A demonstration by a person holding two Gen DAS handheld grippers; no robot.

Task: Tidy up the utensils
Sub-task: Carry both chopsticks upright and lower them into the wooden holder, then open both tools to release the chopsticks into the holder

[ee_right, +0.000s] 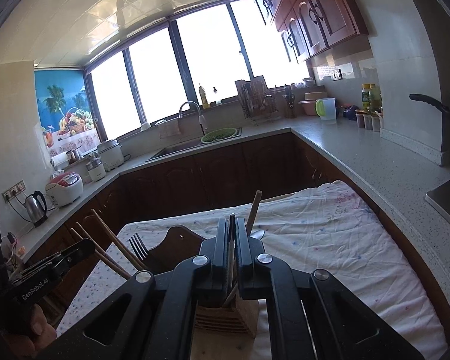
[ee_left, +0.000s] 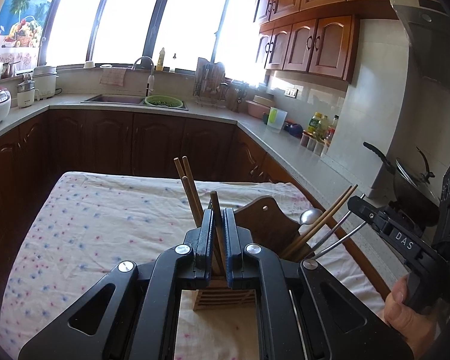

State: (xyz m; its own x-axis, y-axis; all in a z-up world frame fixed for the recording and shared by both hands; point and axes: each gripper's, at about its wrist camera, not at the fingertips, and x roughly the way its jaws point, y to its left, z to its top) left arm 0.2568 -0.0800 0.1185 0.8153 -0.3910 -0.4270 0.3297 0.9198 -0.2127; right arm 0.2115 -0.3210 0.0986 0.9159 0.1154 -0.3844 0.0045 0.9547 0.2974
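Note:
My left gripper (ee_left: 218, 214) is shut on a wooden chopstick (ee_left: 215, 204) that stands upright over a slatted wooden utensil holder (ee_left: 225, 298). More chopsticks (ee_left: 190, 186) lean in the holder just behind. My right gripper (ee_right: 231, 220) is shut on a thin metal utensil handle (ee_right: 231, 249) above the same holder (ee_right: 222, 315). A spoon (ee_left: 310, 216), slanted chopsticks (ee_left: 324, 219) and a fork (ee_right: 138, 246) stick out of the holder. Each gripper shows at the edge of the other's view, the right gripper (ee_left: 355, 202) and the left gripper (ee_right: 84, 246).
The holder stands on a table under a white dotted cloth (ee_left: 90, 225). A grey counter (ee_right: 375, 162) runs along the right with bottles, a jug and a wok (ee_left: 411, 180). The sink (ee_left: 114, 99) and a dish rack sit under the far window.

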